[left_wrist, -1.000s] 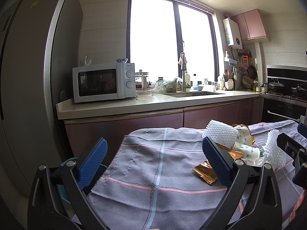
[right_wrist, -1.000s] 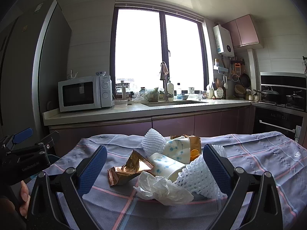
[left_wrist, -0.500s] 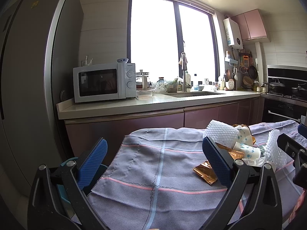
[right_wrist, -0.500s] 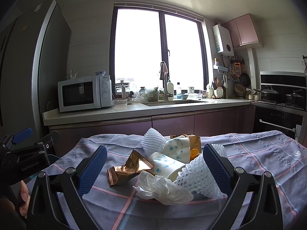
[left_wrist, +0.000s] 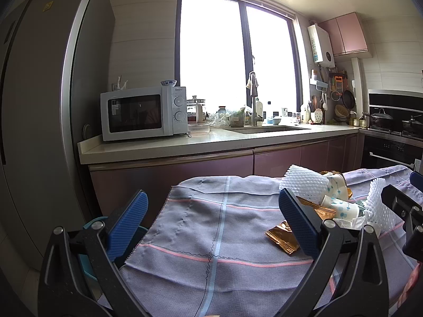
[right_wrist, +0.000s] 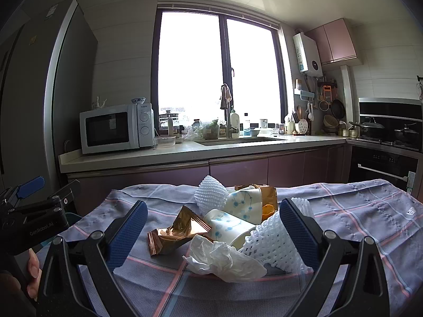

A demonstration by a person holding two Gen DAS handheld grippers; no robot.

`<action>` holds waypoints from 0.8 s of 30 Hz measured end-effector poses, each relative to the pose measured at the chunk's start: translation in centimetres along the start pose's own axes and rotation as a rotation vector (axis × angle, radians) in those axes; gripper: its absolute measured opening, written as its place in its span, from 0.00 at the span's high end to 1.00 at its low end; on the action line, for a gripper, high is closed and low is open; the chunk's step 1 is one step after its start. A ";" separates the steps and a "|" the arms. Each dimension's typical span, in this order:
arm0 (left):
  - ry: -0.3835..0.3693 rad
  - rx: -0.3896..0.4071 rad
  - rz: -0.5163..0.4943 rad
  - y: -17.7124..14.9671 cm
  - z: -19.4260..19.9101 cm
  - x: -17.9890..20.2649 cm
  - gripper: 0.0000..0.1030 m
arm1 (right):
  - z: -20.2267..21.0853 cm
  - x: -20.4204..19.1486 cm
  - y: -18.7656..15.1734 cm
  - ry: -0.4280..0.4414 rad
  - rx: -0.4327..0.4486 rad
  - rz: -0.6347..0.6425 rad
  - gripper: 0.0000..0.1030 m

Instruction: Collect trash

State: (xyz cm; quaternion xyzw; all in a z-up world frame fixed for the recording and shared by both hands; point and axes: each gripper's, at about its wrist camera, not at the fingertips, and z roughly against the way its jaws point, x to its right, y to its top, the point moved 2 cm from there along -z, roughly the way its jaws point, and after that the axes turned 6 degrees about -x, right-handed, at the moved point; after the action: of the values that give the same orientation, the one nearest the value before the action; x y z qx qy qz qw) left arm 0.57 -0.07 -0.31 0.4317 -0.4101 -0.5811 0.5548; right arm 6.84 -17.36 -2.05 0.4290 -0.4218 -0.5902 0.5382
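Left wrist view: left gripper spread wide, blue pads far apart, holding nothing, poised above a grey-lilac checked tablecloth with pink and blue stripes. Straight ahead between the fingers, only bare cloth. Trash pile off to the right, beside and beyond the right-hand pad: a gold foil wrapper lying flat nearest that pad, partly hidden behind it; further back a white foam fruit net, two white paper cups with blue print lying on their sides, and a second foam net at the far right. Right gripper's black body entering from the right edge. Teal bin rim visible low on the left, past the cloth's edge. Behind, a kitchen counter with a white microwave.

Right wrist view: right gripper also wide apart and empty, facing the trash pile head-on. Heap sitting mostly between the two pads, on the cloth. Crumpled white tissue nearest, centred and low. Gold foil wrapper left of centre, near the left-hand pad. Patterned paper cups in the middle, one foam net behind them, another foam net touching the right-hand pad. Brown paper bag at the back, something orange just in front of it. Left gripper at the left edge, a hand gripping it below.
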 end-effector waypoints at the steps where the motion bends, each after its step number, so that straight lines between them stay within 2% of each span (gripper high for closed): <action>1: 0.000 0.000 0.000 0.0 0.0 0.0 0.05 | 0.0 0.0 0.0 -0.001 0.000 0.000 0.06; 24: -0.007 -0.015 -0.012 -0.1 -1.1 0.7 0.05 | -0.5 0.4 0.2 0.002 -0.009 -0.004 0.06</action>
State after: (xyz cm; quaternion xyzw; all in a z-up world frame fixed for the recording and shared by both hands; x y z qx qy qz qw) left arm 1.55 -0.80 -0.71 0.4279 -0.4052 -0.5888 0.5532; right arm 7.32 -17.74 -2.02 0.4277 -0.4179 -0.5927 0.5396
